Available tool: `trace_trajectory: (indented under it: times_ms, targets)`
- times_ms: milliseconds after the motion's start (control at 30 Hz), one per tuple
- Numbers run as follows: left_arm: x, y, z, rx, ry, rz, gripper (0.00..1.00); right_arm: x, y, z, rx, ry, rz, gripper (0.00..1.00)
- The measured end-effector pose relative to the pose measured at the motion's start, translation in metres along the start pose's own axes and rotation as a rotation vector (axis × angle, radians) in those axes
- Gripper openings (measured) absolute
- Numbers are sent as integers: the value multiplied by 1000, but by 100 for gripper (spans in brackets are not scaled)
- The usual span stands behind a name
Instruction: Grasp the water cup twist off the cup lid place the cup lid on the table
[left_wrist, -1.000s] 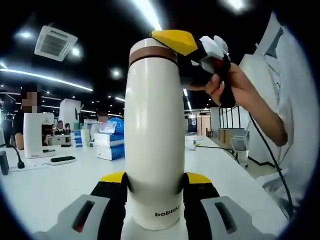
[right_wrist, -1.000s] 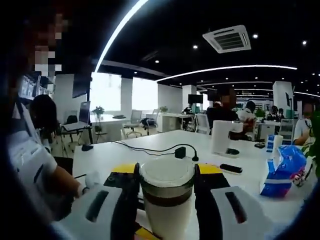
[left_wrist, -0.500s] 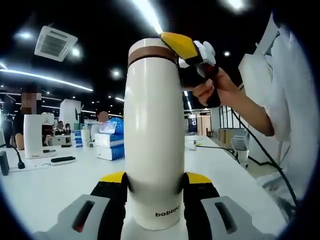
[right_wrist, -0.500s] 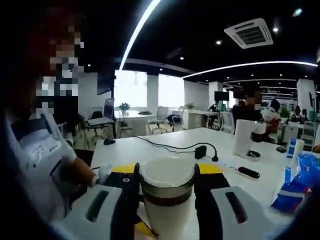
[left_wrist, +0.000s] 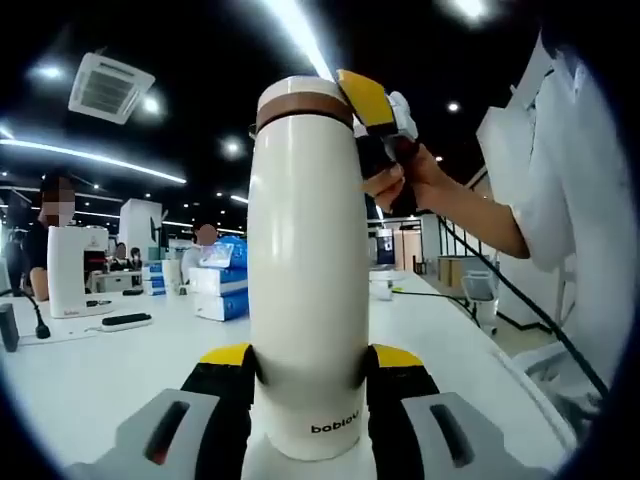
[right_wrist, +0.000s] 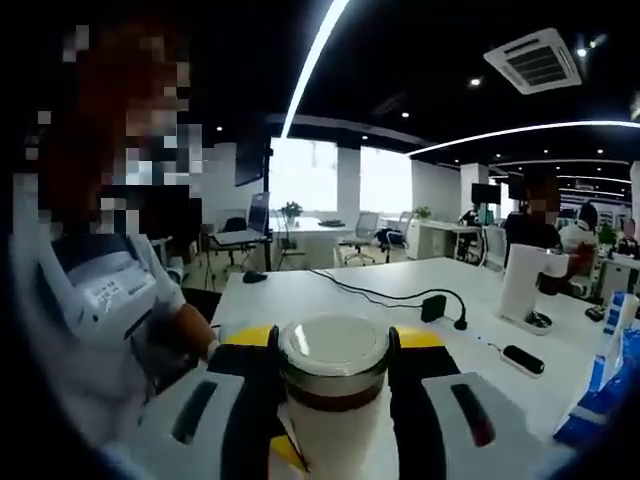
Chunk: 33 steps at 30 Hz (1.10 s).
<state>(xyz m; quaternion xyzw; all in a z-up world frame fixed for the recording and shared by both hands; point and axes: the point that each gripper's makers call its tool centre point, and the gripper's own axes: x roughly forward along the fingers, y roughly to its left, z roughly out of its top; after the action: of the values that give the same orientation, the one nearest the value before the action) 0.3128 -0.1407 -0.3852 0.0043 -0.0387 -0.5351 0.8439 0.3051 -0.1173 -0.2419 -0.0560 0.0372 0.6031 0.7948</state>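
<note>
Presently we find the left gripper (left_wrist: 308, 375) clamped on the base of the water cup (left_wrist: 305, 270), which stands upright on the table (left_wrist: 90, 375), and the right gripper (right_wrist: 331, 352) clenched on the cup lid (right_wrist: 333, 350). We judge slippage likely if the lower hold loosens. Beside the cup the table lies open; boxes (left_wrist: 222, 290) stand well behind.

Blue-and-white boxes (left_wrist: 215, 278), black cable (right_wrist: 385, 296) on table (right_wrist: 330, 292)

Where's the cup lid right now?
The cup lid sits on top of the water cup, clamped by the right gripper, centre-bottom in the right gripper view.
</note>
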Motion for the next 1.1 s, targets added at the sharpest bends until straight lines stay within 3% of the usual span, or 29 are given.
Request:
trace_trajectory:
  times_ms: [300, 700, 933, 1100]
  targets:
    - [1, -1, 0, -1, 0, -1, 45, -1, 3, 0, -8, -4, 23, 45]
    - [1, -1, -1, -1, -1, -2, 45, -7, 2, 3, -63, 25, -94, 47]
    - [1, -1, -1, 0, 3, 1, 45, -37, -3, 34, 10, -56, -364, 57]
    - [0, 0, -2, 2, 5, -1, 46, -50, 18, 39, -4, -104, -533, 63]
